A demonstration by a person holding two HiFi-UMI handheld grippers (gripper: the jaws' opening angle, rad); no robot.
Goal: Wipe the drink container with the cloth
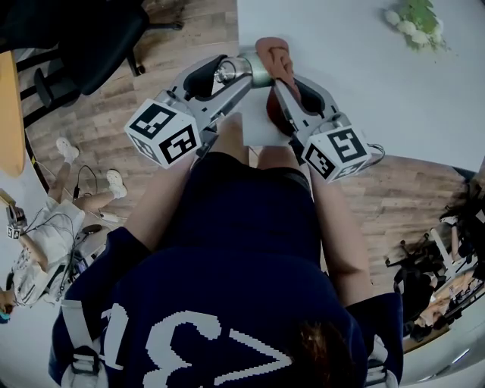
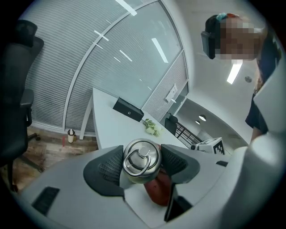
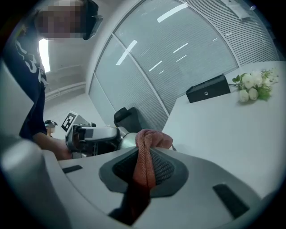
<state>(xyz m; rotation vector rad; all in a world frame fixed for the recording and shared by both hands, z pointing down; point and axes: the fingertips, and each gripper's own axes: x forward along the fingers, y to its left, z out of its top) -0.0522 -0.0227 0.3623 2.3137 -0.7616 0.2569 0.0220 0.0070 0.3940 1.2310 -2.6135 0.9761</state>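
Note:
The drink container (image 1: pixel 244 70) is a steel flask with a ring on its lid, held over the near edge of the white table (image 1: pixel 364 83). My left gripper (image 1: pixel 231 72) is shut on it; in the left gripper view the flask (image 2: pixel 141 160) fills the gap between the pads of that gripper (image 2: pixel 142 164). My right gripper (image 1: pixel 279 79) is shut on a reddish-brown cloth (image 1: pixel 274 54) that lies against the flask's right side. In the right gripper view the cloth (image 3: pixel 146 154) hangs between the pads of the right gripper (image 3: pixel 144 169), with the flask (image 3: pixel 128 139) just behind it.
A bunch of white flowers (image 1: pixel 415 21) lies at the table's far right, and a black box (image 3: pixel 208 93) sits further back. A black office chair (image 1: pixel 83 38) stands on the wooden floor at the left. Cables and shoes (image 1: pixel 115 182) lie on the floor.

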